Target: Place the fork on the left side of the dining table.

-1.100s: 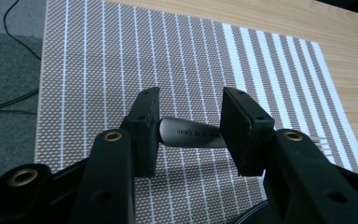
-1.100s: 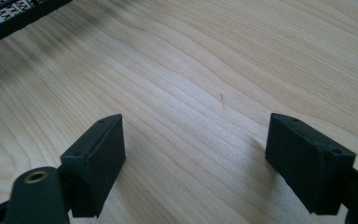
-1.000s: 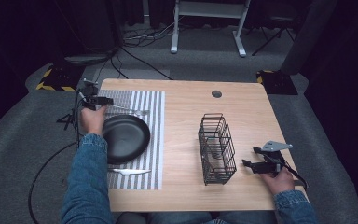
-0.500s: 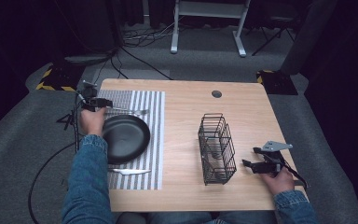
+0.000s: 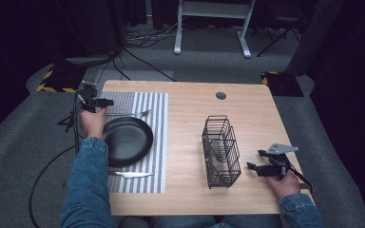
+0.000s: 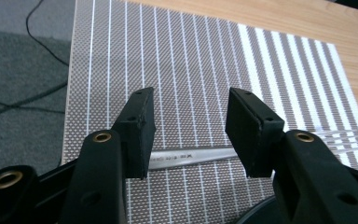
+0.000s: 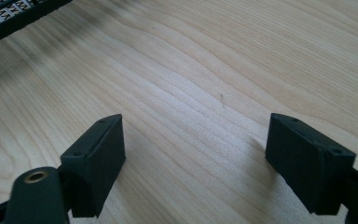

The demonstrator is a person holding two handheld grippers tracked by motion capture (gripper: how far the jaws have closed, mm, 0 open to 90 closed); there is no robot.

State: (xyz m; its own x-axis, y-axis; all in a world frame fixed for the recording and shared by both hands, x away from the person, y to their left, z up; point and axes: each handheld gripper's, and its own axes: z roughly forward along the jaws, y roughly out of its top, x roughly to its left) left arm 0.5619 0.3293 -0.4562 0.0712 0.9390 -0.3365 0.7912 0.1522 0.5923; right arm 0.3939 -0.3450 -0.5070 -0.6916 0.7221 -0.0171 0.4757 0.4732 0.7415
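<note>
Surveying from high view: wooden table [image 5: 190, 128] with a striped placemat [image 5: 157, 137] on its left part and a black wire basket [image 5: 221, 151] right of centre.
Left gripper: left gripper [image 5: 95, 101] sits at the far left corner of the placemat, held in the person's left hand [image 5: 93, 122]; a denim sleeve [image 5: 88, 185] runs back to the bottom edge.
Left jaws: spread apart, nothing between the pads; in the left gripper view the left gripper [image 6: 189, 126] has one pad on each side of a fork [image 6: 200, 155] handle, which lies flat on the placemat [image 6: 191, 70] behind them. Contact with the handle cannot be told.
Fork position: fork [image 5: 128, 114] lies across the placemat on the far side of the plate, tines toward the table centre.
Plate: black plate [image 5: 128, 140] rests on the placemat, just beside the left hand; its rim shows at the bottom of the left gripper view.
Knife: knife [image 5: 130, 175] lies on the placemat near the plate's near side, apart from it.
Right gripper: right gripper [image 5: 261, 161] rests low at the near right of the table, beside the basket but not touching it.
Right jaws: wide apart over bare wood, holding nothing, as the right gripper [image 7: 193, 163] view shows; basket wire [image 7: 14, 16] crosses that view's top left corner.
Surroundings: grommet hole [image 5: 221, 95] near the far edge; cables [image 5: 138, 57] and a white stand [image 5: 211, 23] on the floor beyond.
</note>
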